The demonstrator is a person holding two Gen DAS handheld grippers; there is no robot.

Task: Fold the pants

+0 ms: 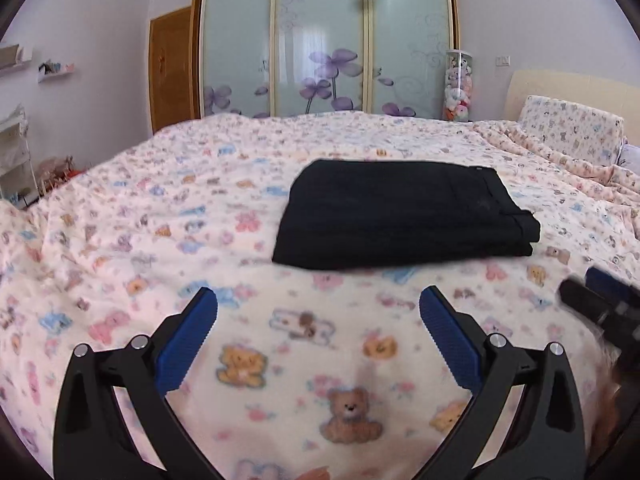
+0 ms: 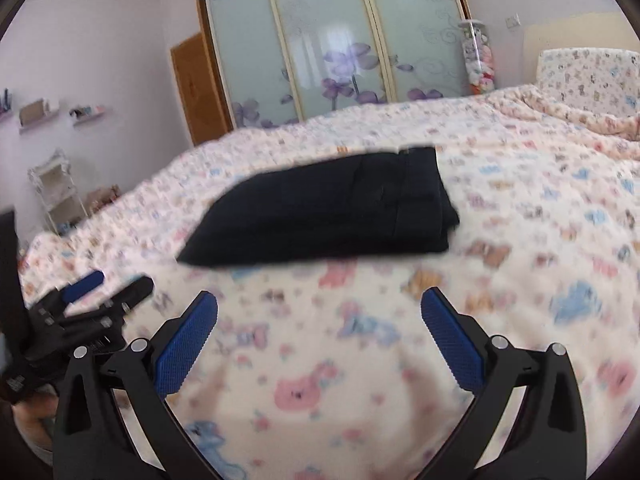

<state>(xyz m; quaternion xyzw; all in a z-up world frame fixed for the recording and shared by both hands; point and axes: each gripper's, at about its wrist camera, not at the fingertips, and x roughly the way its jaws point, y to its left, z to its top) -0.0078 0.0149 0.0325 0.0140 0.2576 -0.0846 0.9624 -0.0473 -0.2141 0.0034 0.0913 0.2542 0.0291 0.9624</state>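
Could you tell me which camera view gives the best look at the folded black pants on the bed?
The left wrist view: the black pants lie near the centre and fairly sharp, with the stacked layers showing at their right edge. The right wrist view shows the same pants on the bedspread, but smeared by motion blur and seen at a slant.

The left hand-held gripper hangs above the bed's near edge, its blue-padded fingers spread wide with nothing between them. The right hand-held gripper hangs beside it, also near that edge, fingers likewise spread and empty.
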